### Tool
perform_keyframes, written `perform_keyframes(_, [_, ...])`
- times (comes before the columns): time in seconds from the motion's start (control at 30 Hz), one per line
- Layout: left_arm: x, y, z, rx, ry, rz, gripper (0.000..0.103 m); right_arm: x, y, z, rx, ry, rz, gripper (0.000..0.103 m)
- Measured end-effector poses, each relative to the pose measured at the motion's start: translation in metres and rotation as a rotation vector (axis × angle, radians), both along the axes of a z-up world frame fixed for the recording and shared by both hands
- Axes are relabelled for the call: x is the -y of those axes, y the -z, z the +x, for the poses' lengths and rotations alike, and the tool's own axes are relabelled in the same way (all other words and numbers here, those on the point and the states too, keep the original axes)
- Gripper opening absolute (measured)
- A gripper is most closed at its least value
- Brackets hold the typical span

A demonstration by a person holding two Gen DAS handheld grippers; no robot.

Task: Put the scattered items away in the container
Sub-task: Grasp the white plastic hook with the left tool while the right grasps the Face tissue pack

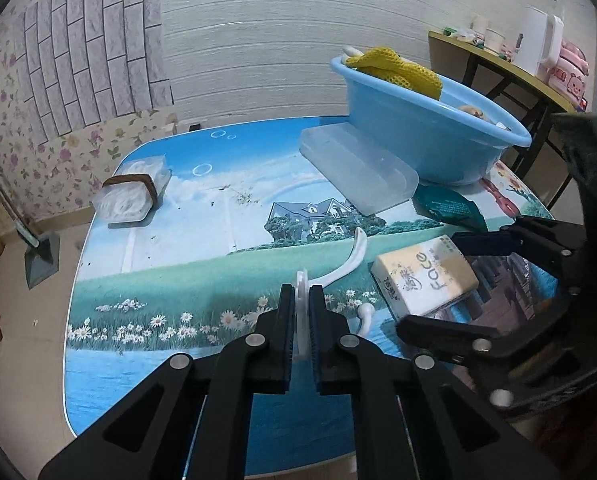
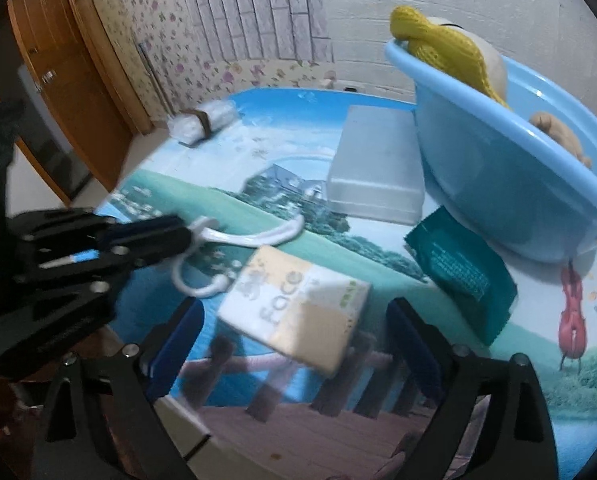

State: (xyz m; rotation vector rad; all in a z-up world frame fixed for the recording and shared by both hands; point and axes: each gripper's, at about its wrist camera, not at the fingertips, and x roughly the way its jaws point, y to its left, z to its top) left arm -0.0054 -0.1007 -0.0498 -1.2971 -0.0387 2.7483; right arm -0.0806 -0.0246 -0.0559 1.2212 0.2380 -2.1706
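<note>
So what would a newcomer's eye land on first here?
Probably the blue basin at the table's far right, a yellow mesh cloth draped over its rim. Then the left gripper shut on a white hook, beside the open right gripper straddling a tissue pack.

Dim, flat indoor light with a cool blue cast; source not visible. Soft, faint shadows only, under the basin [image 1: 438,136] and box [image 1: 358,168]. Mild sheen on the glossy table [image 1: 158,280], no hard glare. Left wrist view fairly sharp at centre: tissue pack [image 1: 424,280] lettering readable, left gripper [image 1: 302,292] crisp. Heavy fisheye bending at edges, wall lines curved, black vignette in the corners. Right wrist view softer, smeared by motion blur: tissue pack [image 2: 298,312] print fuzzy, hook [image 2: 234,240] edges ghosted, left gripper [image 2: 182,236] smeared. Right gripper [image 2: 294,328] close to lens, slightly out of focus. Basin rim [image 2: 498,120] stretched by distortion.
</note>
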Motion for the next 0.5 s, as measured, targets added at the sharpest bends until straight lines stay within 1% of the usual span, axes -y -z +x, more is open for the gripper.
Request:
perform_keyframes(0.07, [0.0,0.0,0.001,0.0,-0.001,0.008,0.006,-0.002,0.001,0.0,-0.009,0.002,-0.009,0.089])
perform_keyframes(0.1, [0.0,0.0,0.001,0.0,-0.002,0.011,0.006,-0.005,0.001,-0.001,-0.01,0.003,-0.023,0.083])
perform_keyframes(0.13, [0.001,0.001,0.0,0.002,-0.004,0.011,0.006,-0.008,0.0,-0.002,-0.012,0.007,-0.031,0.072])
perform_keyframes(0.43, [0.0,0.004,-0.004,0.008,-0.007,0.008,0.006,-0.045,-0.002,-0.01,0.023,0.097,-0.068,0.071])
perform_keyframes(0.5, [-0.001,0.003,-0.004,0.011,-0.003,0.005,0.008,-0.053,-0.004,-0.008,0.02,0.111,-0.067,0.071])
